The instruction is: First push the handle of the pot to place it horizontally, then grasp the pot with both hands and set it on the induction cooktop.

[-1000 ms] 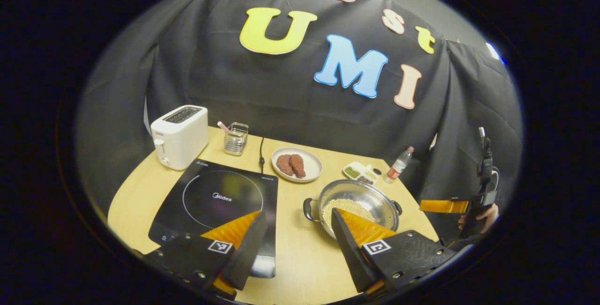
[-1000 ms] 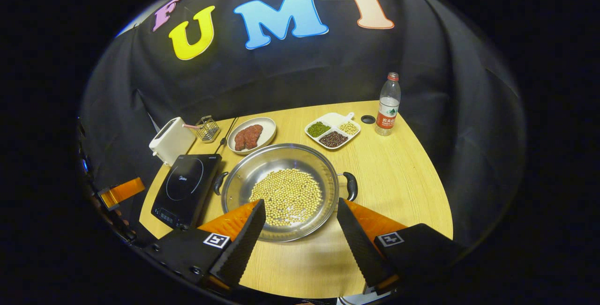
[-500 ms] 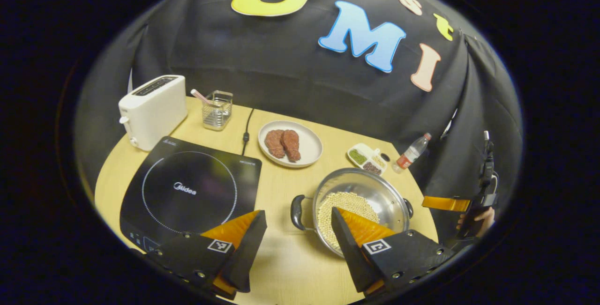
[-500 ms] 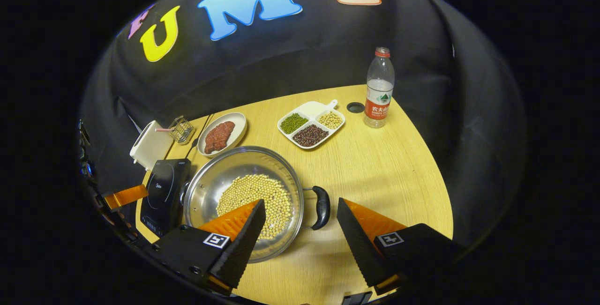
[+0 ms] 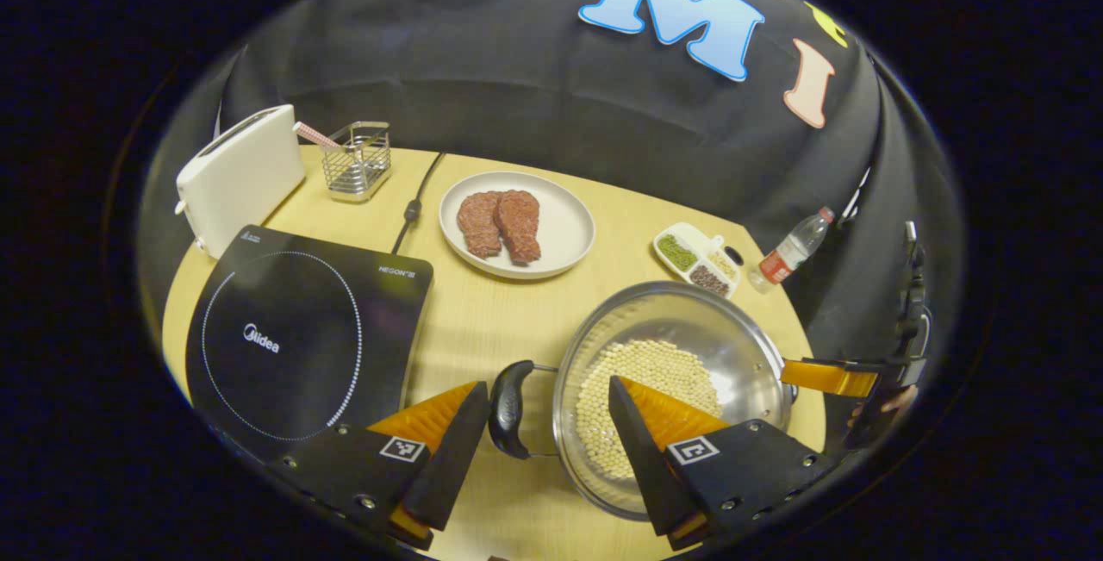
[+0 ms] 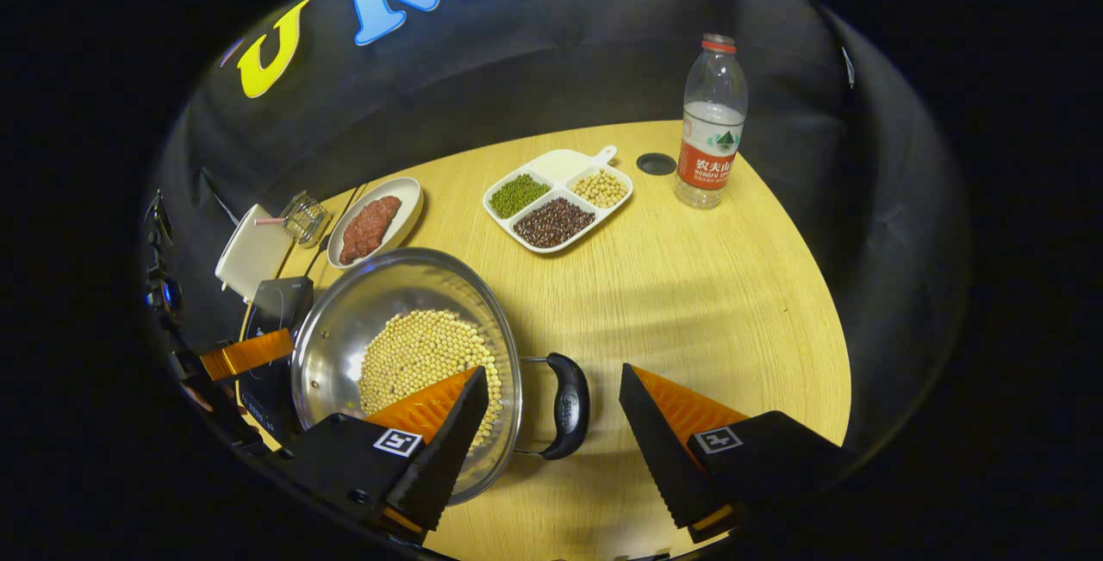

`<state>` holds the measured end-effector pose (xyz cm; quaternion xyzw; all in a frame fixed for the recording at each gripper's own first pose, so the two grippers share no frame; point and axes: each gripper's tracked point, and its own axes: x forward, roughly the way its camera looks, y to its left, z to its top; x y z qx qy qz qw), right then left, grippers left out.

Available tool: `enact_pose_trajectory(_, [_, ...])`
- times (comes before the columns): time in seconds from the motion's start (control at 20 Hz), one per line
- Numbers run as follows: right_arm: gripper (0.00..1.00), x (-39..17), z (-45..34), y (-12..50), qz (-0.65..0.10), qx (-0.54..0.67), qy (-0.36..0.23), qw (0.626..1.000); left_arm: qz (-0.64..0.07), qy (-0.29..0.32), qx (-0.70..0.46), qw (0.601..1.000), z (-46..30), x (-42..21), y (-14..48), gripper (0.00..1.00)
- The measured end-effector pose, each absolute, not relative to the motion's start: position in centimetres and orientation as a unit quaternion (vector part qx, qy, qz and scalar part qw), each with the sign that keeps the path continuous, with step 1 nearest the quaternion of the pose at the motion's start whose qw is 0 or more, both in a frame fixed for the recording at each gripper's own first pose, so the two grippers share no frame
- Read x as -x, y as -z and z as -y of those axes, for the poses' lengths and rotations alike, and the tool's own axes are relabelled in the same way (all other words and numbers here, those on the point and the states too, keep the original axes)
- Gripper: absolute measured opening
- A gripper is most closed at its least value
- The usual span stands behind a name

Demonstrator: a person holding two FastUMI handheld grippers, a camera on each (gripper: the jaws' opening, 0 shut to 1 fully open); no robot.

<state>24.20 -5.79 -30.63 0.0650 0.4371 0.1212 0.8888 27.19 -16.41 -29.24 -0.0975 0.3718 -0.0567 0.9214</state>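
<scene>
A steel pot [image 5: 689,315] holding soybeans stands on the wooden table, to the right of the black induction cooktop [image 5: 302,328]. In the left gripper view, the pot's black left handle [image 5: 508,410] lies between the fingers of my open left gripper [image 5: 545,410], untouched. In the right gripper view, the pot [image 6: 362,302] sits at lower left and its right handle [image 6: 569,406] lies in the gap of my open right gripper [image 6: 551,402]. The right gripper's finger [image 5: 827,376] shows past the pot's far rim. The cooktop [image 6: 276,307] is partly hidden behind the pot.
A white toaster [image 5: 237,173] and a wire holder [image 5: 356,160] stand behind the cooktop. A plate of meat [image 5: 517,223], a divided dish of beans [image 6: 558,197] and a water bottle [image 6: 711,126] lie at the back. The table's edge [image 6: 819,302] curves close on the right.
Both grippers have come down and forward to the pot. Its two handles, earlier ahead of the fingers, now sit between them. Both stay open.
</scene>
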Motion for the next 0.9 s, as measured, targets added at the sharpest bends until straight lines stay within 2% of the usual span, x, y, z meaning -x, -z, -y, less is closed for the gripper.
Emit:
enact_pose_trajectory(0.05, [0.98,-24.2,5.7,31.0,-0.443,-0.067,-0.124,0.886,-0.382,0.056,0.097,0.917,16.5,-27.3,29.8,0.88])
enact_pose_trajectory(0.15, [0.98,-24.1,5.4,31.7,-0.452,-0.074,-0.129,0.880,-0.398,0.060,0.095,0.911,16.7,-27.4,30.8,0.82])
enact_pose_trajectory(0.2, [0.98,-24.1,5.3,32.1,-0.456,-0.078,-0.130,0.877,-0.404,0.061,0.092,0.908,16.7,-27.5,31.3,0.86])
enact_pose_trajectory(0.3, [0.98,-24.3,5.2,32.9,-0.464,-0.084,-0.129,0.872,-0.419,0.062,0.094,0.901,16.8,-27.7,32.4,0.83])
enact_pose_trajectory(0.4, [0.97,-24.6,5.0,33.4,-0.469,-0.090,-0.128,0.869,-0.431,0.060,0.099,0.895,16.9,-27.8,33.4,0.86])
enact_pose_trajectory(0.45, [0.89,-24.7,5.0,33.5,-0.471,-0.092,-0.128,0.868,-0.435,0.060,0.100,0.893,16.8,-27.8,33.7,0.86])
enact_pose_trajectory(0.55, [0.88,-24.7,4.7,33.9,-0.474,-0.096,-0.131,0.865,-0.442,0.059,0.099,0.890,16.7,-27.9,34.3,0.86])
enact_pose_trajectory(0.6, [0.93,-24.7,4.5,34.3,-0.478,-0.097,-0.132,0.863,-0.444,0.058,0.097,0.889,16.6,-28.1,34.6,0.86])
enact_pose_trajectory(0.65, [0.93,-24.7,4.4,34.6,-0.480,-0.099,-0.134,0.861,-0.445,0.061,0.097,0.888,16.7,-28.2,34.8,0.86])
enact_pose_trajectory(0.7, [0.86,-24.7,4.2,34.8,-0.482,-0.101,-0.136,0.860,-0.444,0.063,0.099,0.888,16.8,-28.4,34.8,0.83])
enact_pose_trajectory(0.75, [0.77,-24.7,4.0,35.0,-0.482,-0.103,-0.137,0.859,-0.444,0.064,0.098,0.888,16.7,-28.5,35.0,0.86])
enact_pose_trajectory(0.8, [0.79,-24.7,3.8,35.2,-0.484,-0.105,-0.138,0.858,-0.447,0.063,0.095,0.887,16.6,-28.5,35.2,0.86])
enact_pose_trajectory(0.85, [0.69,-24.6,3.6,35.3,-0.485,-0.107,-0.139,0.857,-0.450,0.065,0.094,0.885,16.7,-28.5,35.4,0.82])
enact_pose_trajectory(0.9, [0.69,-24.6,3.5,35.3,-0.486,-0.110,-0.140,0.856,-0.452,0.063,0.094,0.885,16.6,-28.4,35.4,0.70])
